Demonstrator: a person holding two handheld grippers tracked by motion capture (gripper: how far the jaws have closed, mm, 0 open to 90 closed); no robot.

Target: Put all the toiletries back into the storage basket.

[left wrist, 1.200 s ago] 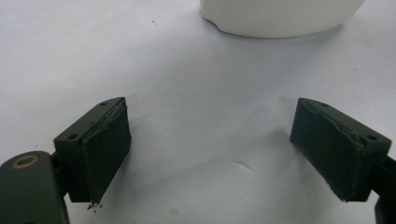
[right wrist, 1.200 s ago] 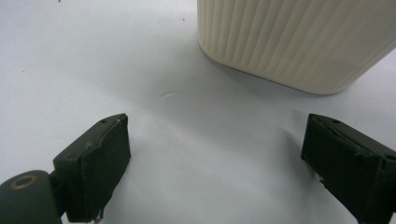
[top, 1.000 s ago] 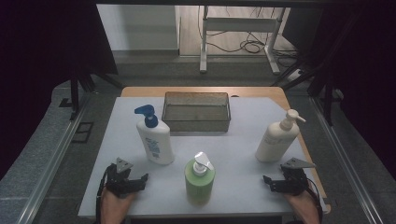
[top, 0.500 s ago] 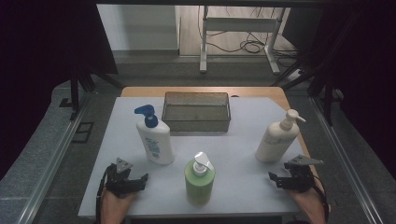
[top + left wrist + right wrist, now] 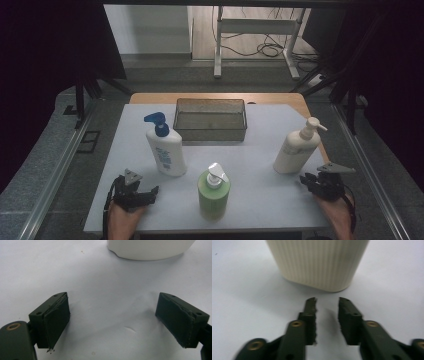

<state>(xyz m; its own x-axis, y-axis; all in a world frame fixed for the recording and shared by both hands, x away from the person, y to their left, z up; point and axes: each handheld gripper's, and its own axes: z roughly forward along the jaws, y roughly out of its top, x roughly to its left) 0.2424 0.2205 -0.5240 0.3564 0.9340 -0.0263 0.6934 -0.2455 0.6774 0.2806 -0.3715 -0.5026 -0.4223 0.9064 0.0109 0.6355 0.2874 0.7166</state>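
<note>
Three pump bottles stand on the white table (image 5: pixel 260 125): a white one with a blue pump (image 5: pixel 167 150), a green one (image 5: pixel 214 192) at the front middle, and a cream one (image 5: pixel 295 150) at the right. My right gripper (image 5: pixel 307 181) lies just right of the cream bottle (image 5: pixel 319 262) and points at its base. Its jaws (image 5: pixel 327 300) have just been closing and stand open with a narrow gap and nothing between them. My left gripper (image 5: pixel 150 192) rests at the front left, open wide (image 5: pixel 112 312) on bare table, with the white bottle's base (image 5: pixel 150 250) ahead.
A dark wire-mesh basket (image 5: pixel 210 132) sits at the back middle of the table. Bare table lies between the green and cream bottles. The table's right edge runs close to my right hand. Metal frame legs and cables lie on the floor beyond.
My right hand has shifted a little to the right, nearer the table's right edge. The left hand and the three bottles have stayed where they were.
</note>
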